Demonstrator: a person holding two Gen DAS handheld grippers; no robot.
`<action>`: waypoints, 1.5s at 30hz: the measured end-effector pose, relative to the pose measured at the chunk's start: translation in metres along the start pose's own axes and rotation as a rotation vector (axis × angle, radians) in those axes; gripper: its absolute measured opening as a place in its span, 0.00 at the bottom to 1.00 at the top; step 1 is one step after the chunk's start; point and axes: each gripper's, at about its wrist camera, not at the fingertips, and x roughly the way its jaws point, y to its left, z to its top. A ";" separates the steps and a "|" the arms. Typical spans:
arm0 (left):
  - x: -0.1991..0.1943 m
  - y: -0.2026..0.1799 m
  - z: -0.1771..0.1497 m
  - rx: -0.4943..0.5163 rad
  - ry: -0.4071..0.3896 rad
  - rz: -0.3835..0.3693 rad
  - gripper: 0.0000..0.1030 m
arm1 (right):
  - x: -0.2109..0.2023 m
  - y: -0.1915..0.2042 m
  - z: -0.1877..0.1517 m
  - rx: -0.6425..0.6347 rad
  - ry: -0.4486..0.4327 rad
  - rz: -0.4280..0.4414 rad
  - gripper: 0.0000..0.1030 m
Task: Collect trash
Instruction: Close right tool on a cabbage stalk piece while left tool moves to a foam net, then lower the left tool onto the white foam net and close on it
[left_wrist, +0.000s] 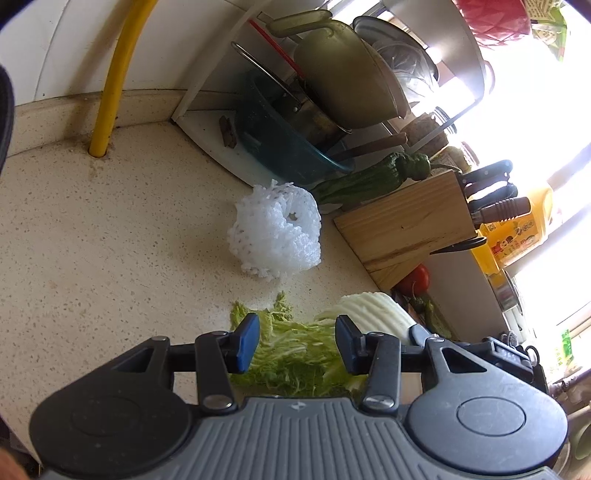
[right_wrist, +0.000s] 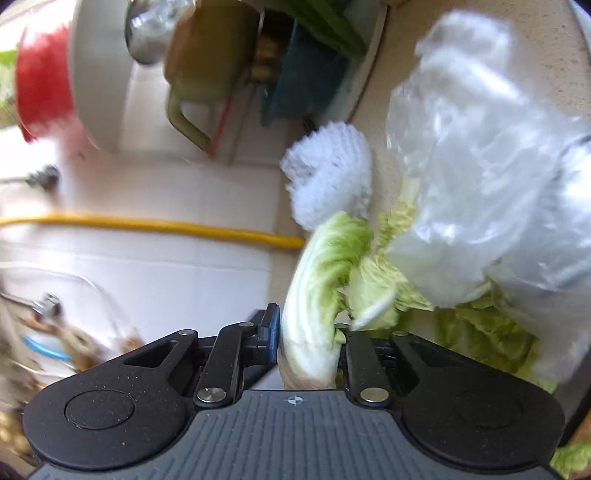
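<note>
A white foam fruit net (left_wrist: 275, 230) lies on the speckled counter (left_wrist: 110, 229), ahead of my left gripper (left_wrist: 297, 345). That gripper is open and hovers over green cabbage leaf scraps (left_wrist: 295, 354); a white cabbage stalk piece (left_wrist: 369, 310) lies to their right. In the right wrist view my right gripper (right_wrist: 308, 343) is shut on a cabbage leaf (right_wrist: 317, 295) by its white stalk. A clear plastic bag (right_wrist: 487, 177) lies over more leaves (right_wrist: 487, 332) to the right, and the foam net (right_wrist: 332, 173) shows beyond.
A yellow pipe (left_wrist: 114, 81) rises from the counter at the back left. A dish rack with a blue bowl (left_wrist: 280, 147) and an olive pot (left_wrist: 351, 74) stands behind. A wooden knife block (left_wrist: 406, 221), green peppers (left_wrist: 373, 177) and a tomato (left_wrist: 417, 280) are to the right.
</note>
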 end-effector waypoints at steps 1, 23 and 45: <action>0.001 -0.002 0.000 0.006 0.003 -0.006 0.41 | -0.005 0.000 0.000 0.013 -0.014 0.020 0.21; 0.068 -0.029 0.069 0.067 -0.064 -0.047 0.47 | -0.077 0.030 0.000 -0.107 -0.247 0.004 0.22; 0.118 -0.055 0.054 0.430 0.040 0.141 0.62 | -0.086 0.041 -0.001 -0.147 -0.315 -0.039 0.24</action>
